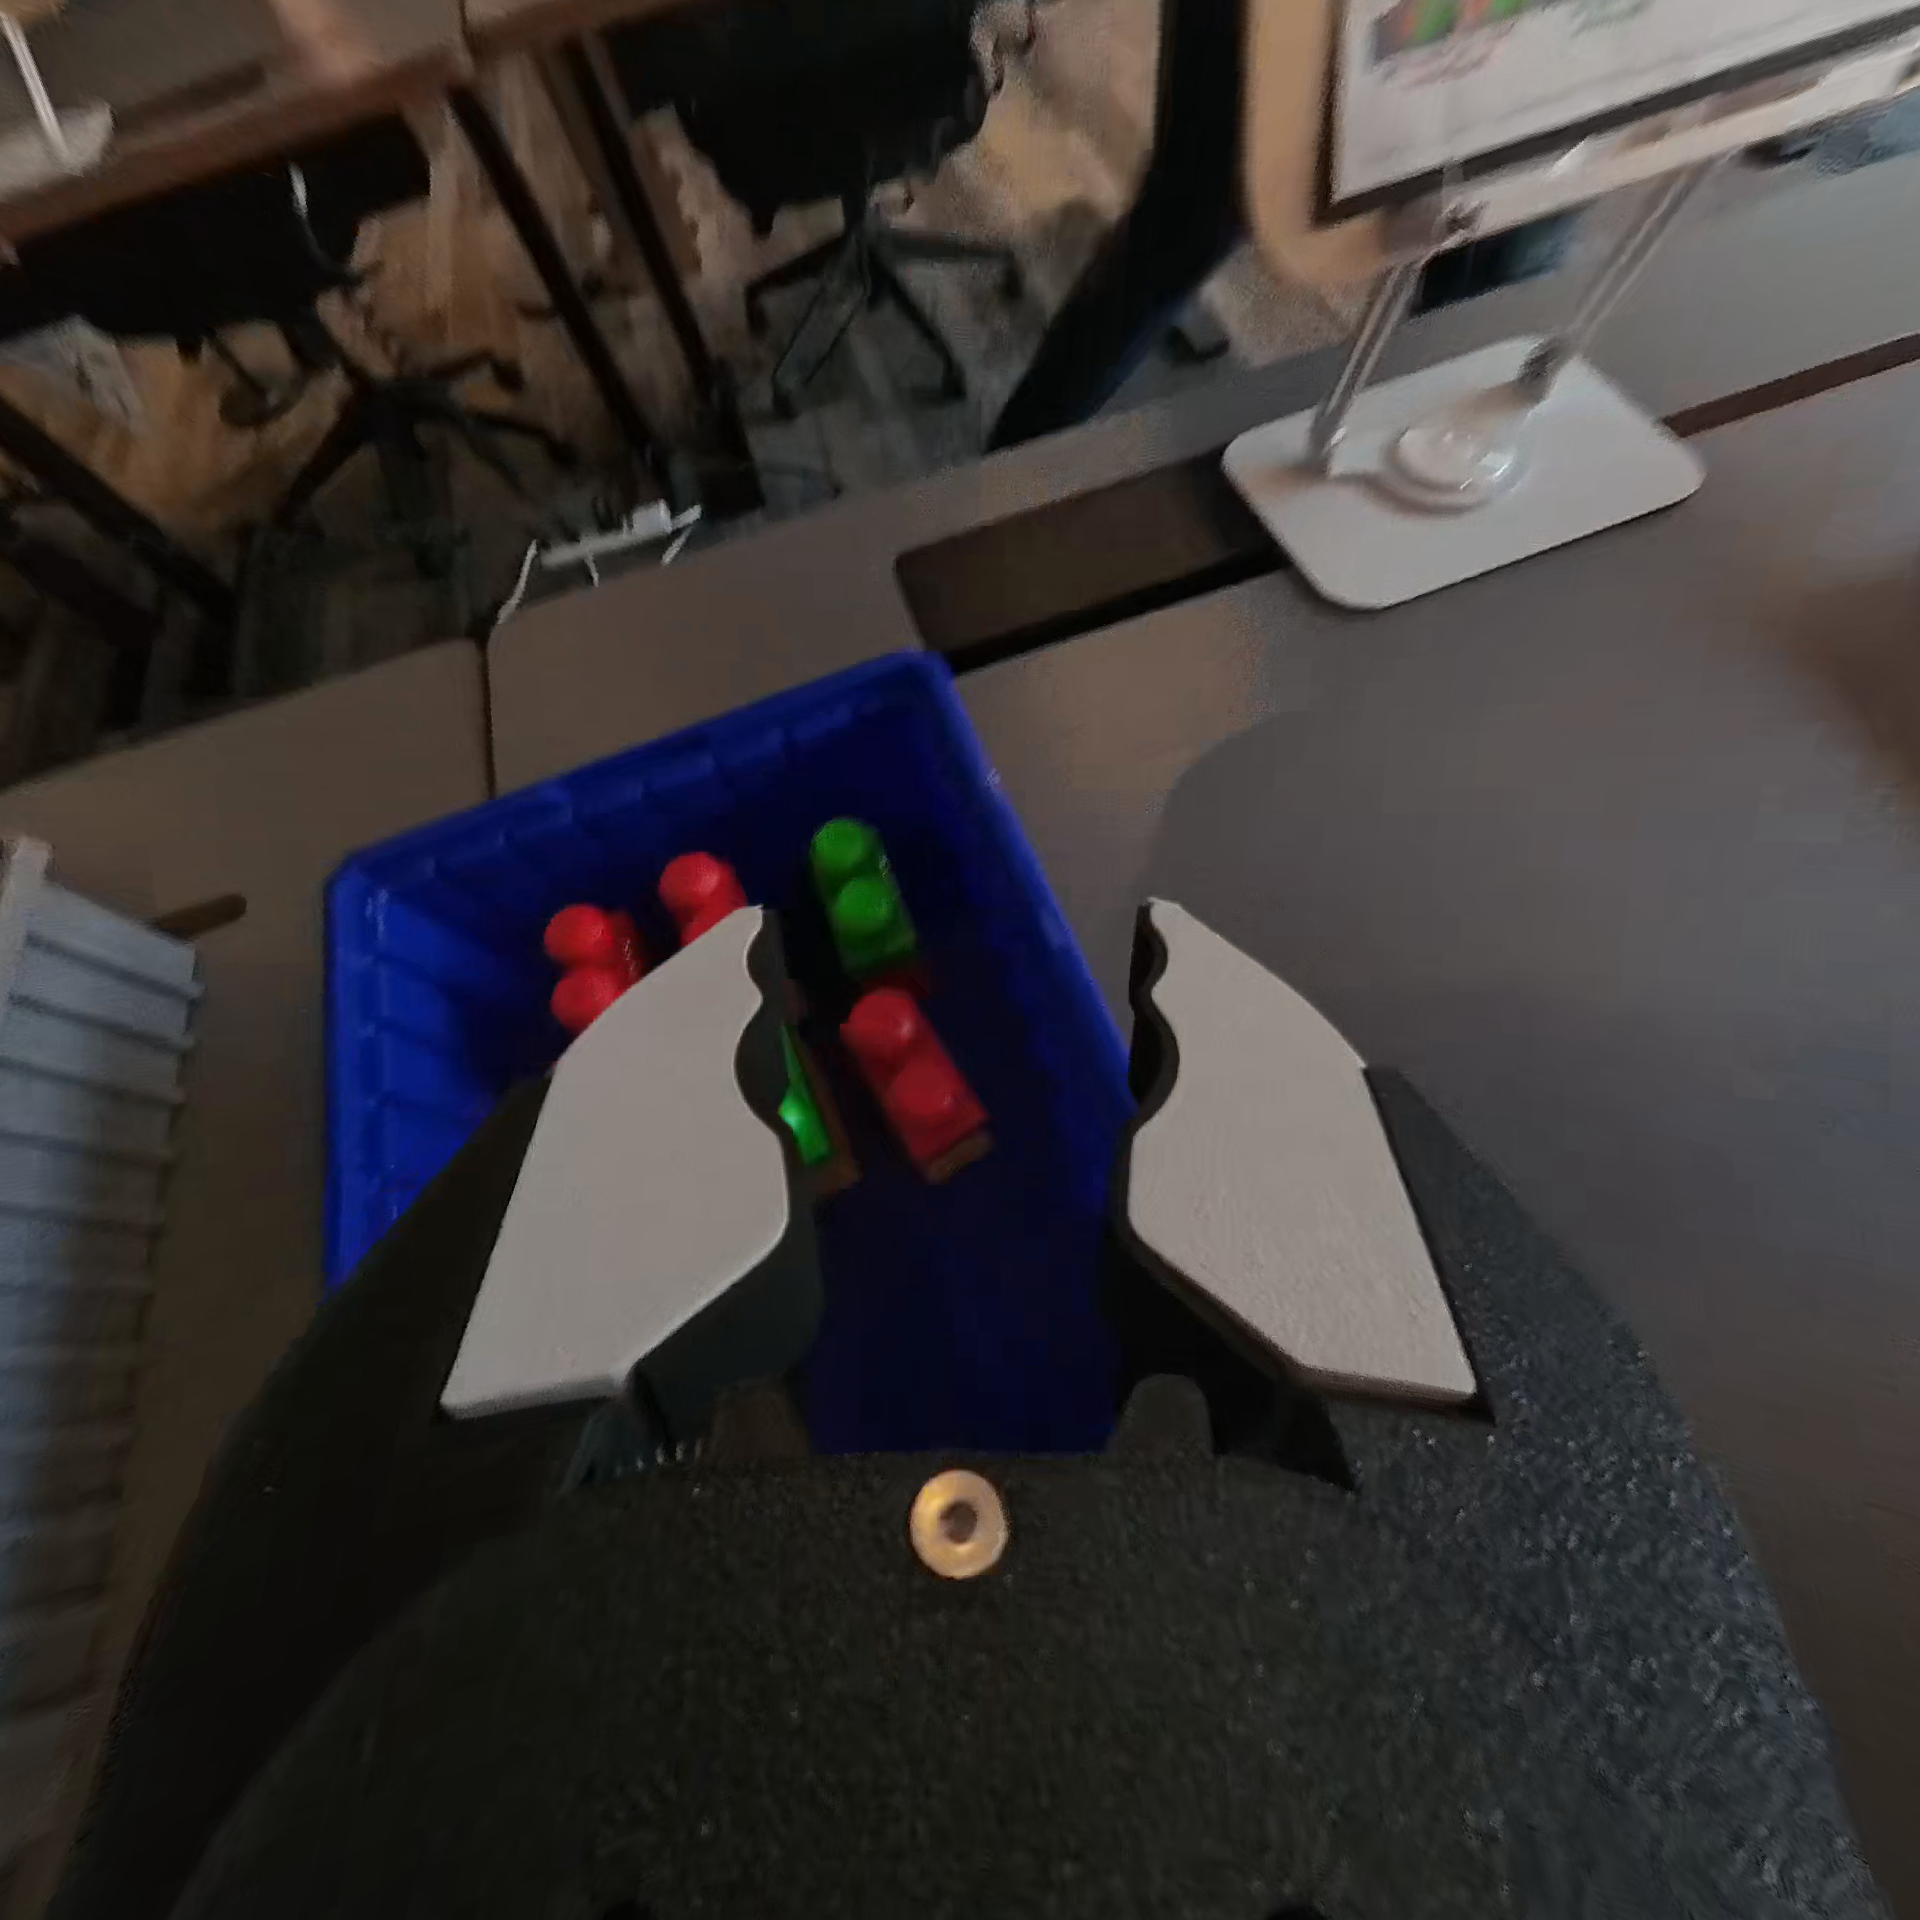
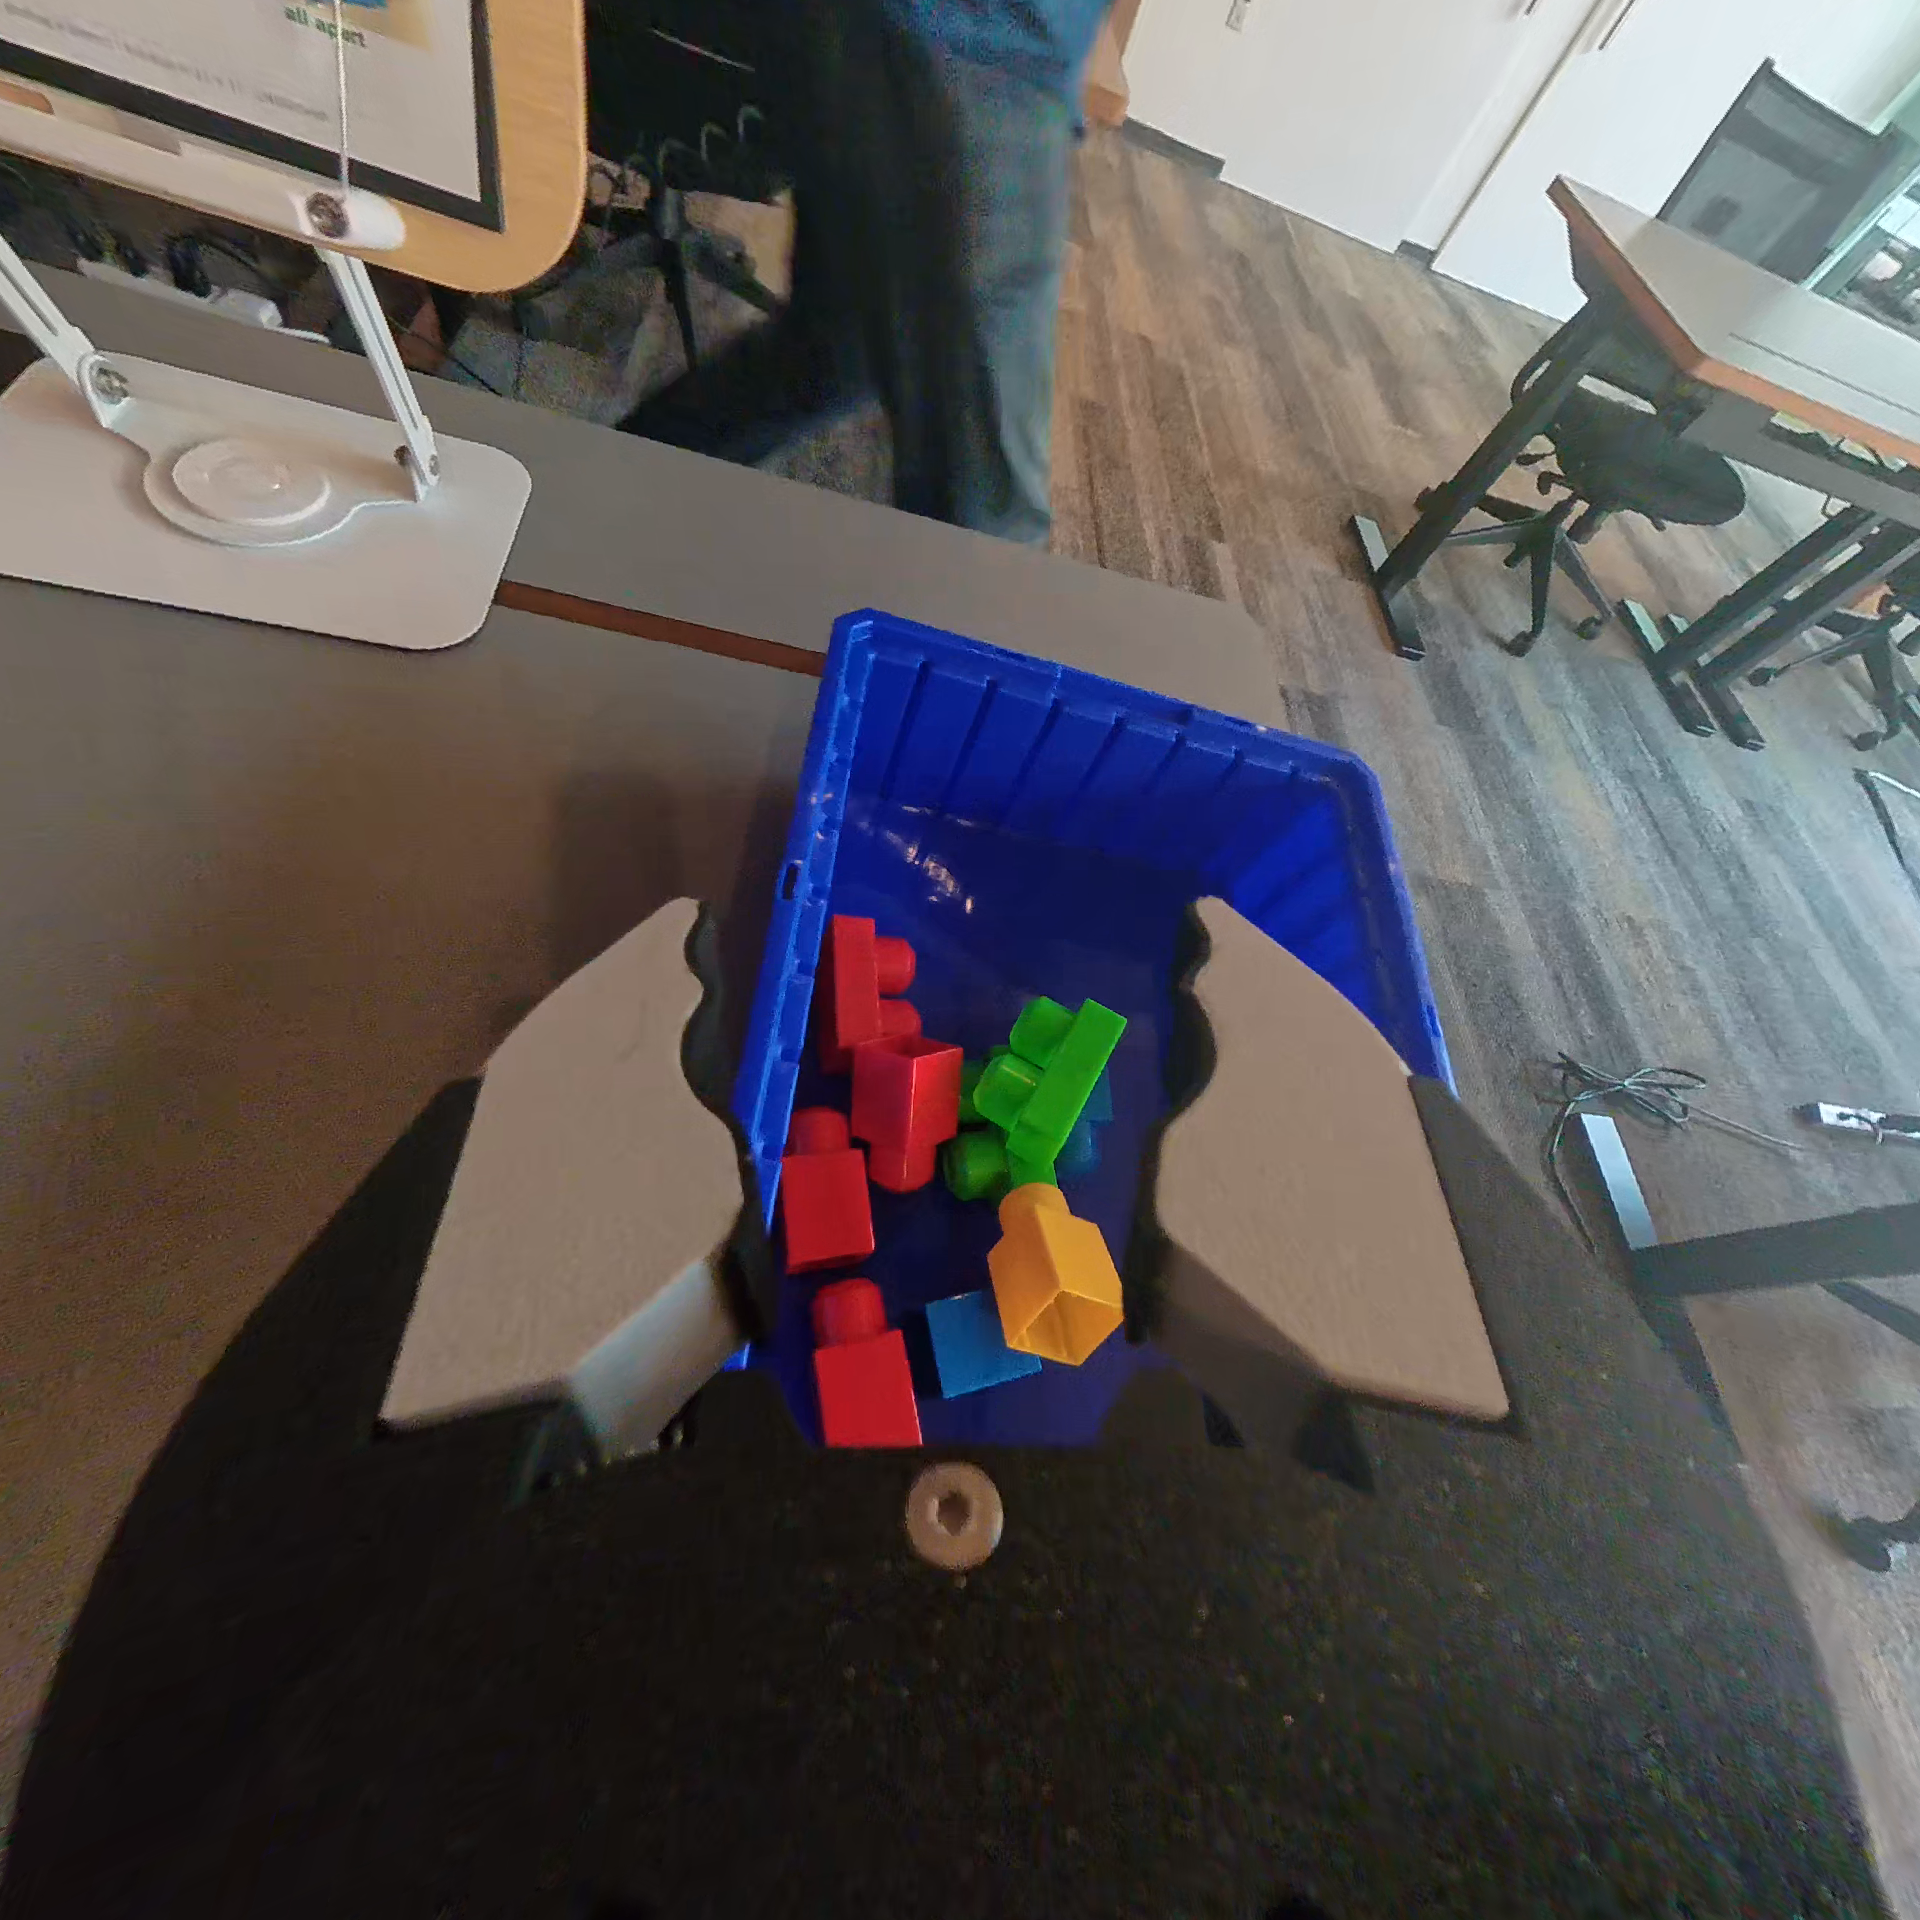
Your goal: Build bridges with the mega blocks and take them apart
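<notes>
Blocks (image 2: pixel 914 1101) lie loose in blue bins (image 2: pixel 1091 727) (none joined), so building hasn't begun; left gripper (image 1: pixel 951 935) and right gripper (image 2: pixel 945 935) hover wide, empty. Next: grasp one.

- Framed printed sheet (image 2: pixel 239 94) on a wooden board held by a white stand (image 2: pixel 249 509), upper left of the right wrist view: bears printed lines and a coloured heading, cut off by the frame edge.
- Same sheet (image 1: pixel 1621 73) in the left wrist view, upper right: coloured print, too blurred to read.
- No other writing, brand or number seen.
</notes>
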Action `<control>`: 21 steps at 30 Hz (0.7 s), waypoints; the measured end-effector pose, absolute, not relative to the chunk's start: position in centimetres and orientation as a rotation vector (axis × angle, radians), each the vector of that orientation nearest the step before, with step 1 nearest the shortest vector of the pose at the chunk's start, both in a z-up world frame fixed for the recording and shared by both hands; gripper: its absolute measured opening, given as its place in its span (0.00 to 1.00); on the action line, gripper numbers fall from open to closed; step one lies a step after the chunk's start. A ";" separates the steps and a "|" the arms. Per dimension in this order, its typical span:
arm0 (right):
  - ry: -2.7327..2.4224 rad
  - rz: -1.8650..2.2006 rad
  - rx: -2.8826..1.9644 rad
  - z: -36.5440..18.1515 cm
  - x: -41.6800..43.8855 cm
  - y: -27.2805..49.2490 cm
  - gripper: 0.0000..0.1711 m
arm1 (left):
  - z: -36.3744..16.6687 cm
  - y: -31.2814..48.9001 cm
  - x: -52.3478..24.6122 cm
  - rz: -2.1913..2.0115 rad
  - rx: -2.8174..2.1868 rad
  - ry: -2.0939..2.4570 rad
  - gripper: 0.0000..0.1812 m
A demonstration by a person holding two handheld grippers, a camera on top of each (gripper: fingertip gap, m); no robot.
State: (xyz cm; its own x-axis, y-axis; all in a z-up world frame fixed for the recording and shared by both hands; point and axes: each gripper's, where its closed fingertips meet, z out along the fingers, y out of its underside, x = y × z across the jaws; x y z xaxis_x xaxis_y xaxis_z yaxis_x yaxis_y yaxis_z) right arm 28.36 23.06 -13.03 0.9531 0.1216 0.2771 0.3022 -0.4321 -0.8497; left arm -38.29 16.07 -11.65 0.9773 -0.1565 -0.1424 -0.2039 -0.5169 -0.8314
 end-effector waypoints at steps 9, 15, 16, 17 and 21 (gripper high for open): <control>-0.241 -0.199 -2.039 -13.5 30.1 22.1 0.47 | -21.1 16.7 -46.5 0.034 -2.457 0.044 0.34; -0.235 -0.205 -2.044 -13.6 30.4 21.9 0.47 | -25.2 17.8 -47.8 0.064 -2.559 0.028 0.34; -0.237 -0.207 -2.045 -13.6 30.4 21.9 0.47 | -25.6 18.0 -47.9 0.068 -2.570 0.025 0.33; -0.238 -0.208 -2.046 -13.6 30.3 21.9 0.47 | -26.0 18.1 -48.1 0.072 -2.585 0.020 0.33; -0.242 -0.209 -2.047 -13.6 30.2 21.9 0.47 | -27.4 18.5 -48.4 0.068 -2.638 0.031 0.32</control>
State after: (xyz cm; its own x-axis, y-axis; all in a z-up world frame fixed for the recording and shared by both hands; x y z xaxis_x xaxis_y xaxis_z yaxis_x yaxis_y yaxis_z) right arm 30.25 21.92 -13.61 0.9647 0.0823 0.2502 0.2595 -0.4601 -0.8491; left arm -48.39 18.51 -27.39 0.9985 -0.0099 -0.0538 -0.0346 -0.8761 -0.4809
